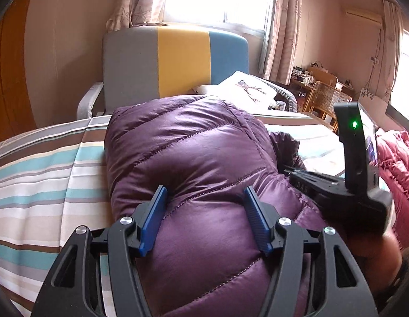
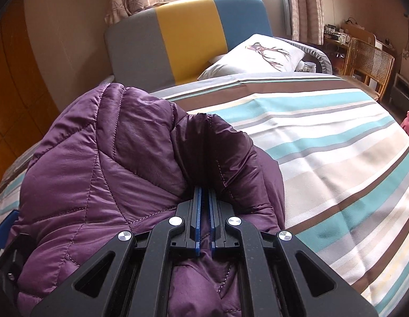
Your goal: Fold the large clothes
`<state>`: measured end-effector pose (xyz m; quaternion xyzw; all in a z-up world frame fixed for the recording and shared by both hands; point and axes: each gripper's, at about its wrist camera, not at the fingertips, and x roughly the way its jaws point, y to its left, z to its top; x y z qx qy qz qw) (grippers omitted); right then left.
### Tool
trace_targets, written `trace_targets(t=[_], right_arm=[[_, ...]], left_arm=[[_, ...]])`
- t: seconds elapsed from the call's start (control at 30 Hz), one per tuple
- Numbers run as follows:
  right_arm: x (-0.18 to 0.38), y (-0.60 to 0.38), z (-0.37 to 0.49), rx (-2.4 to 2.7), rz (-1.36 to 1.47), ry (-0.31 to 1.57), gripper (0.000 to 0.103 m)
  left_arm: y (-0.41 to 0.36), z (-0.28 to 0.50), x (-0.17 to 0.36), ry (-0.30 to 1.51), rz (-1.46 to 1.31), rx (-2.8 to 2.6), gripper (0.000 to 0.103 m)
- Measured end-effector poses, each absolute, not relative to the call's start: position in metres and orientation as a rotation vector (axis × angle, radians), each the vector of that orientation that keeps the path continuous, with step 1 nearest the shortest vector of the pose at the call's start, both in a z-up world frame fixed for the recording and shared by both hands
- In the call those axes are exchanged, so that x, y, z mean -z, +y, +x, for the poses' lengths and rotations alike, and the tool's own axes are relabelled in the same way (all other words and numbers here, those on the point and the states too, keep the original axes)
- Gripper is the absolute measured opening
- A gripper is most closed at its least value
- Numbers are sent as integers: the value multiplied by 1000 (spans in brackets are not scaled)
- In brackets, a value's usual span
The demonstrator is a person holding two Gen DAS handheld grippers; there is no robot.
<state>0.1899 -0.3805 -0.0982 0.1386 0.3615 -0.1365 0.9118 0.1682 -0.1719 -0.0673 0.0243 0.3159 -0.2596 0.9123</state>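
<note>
A purple quilted down jacket lies bunched on the striped bed. My left gripper is open, its blue pads resting on top of the jacket with puffed fabric between them. My right gripper is shut on a fold of the jacket at its right side, the fabric bulging over the fingertips. The right gripper's body shows at the right of the left wrist view, beside the jacket.
The striped bedspread covers the bed. A grey, yellow and blue headboard and a white pillow are at the far end. A pink garment lies at the right. A rattan chair stands beyond the bed.
</note>
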Motion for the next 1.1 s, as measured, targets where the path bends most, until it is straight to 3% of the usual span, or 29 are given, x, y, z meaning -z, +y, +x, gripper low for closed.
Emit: trace_targets(t=[0.23,0.43,0.57,0.77,1.1], right_arm=[[98,-381,183,280,296,733,4],[98,-381,182,280,295,733,4],[97,-380,182,282,297,731,5],[98,-377,185,286,289,726,5],[93,-381,184,259,299,732,4]], left_arm=[[-161,204,41,741,-107,490,65],[-188,264,45,853,6,352,66],[-194,286,77,908,39,295,78],[-192,287,98,890,32,279,79],[-178,238,73,810,34,310,80]])
